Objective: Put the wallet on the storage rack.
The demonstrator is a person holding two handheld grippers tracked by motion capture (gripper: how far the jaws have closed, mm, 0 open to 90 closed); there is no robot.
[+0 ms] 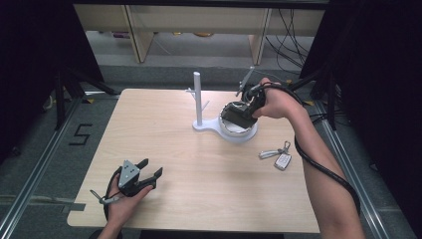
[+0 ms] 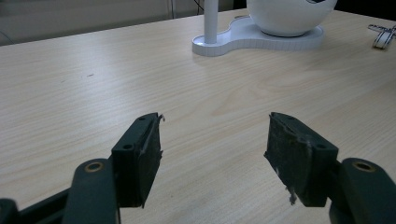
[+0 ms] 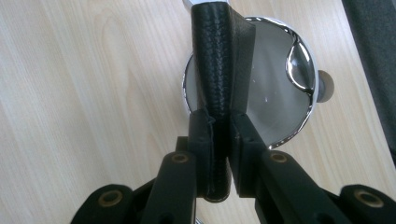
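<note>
Nearest the high camera, low on the left, the left claw rests on the bench in the person's left hand, its 2 jaws spread wide with nothing between them; the left gripper view shows the same claw with bare wood in the gap and its dark pads worn at the edges. Farther out in that view, the white stand sits on the bench with its post rising out of frame and a rounded white bowl on its base. Across the bench, the right claw is held by the right hand over that bowl, jaws pointing down. In the right gripper view, the right claw stands narrow, its 2 pads pressed on either side of a black leather-textured wallet, which stands on edge between them and reaches away from the camera. Below the wallet lies the bowl's shiny, mirror-like inside, ringed by a chrome rim, so the wallet hangs over the bowl's opening; whether its far end touches the bowl cannot be told. From above, the wallet shows as a dark shape just over the bowl. Beside the bowl, the stand's white post rises upright with short pegs. Nearer the person's right forearm, a key fob with keys lies flat on the bench, well apart from the stand.
</note>
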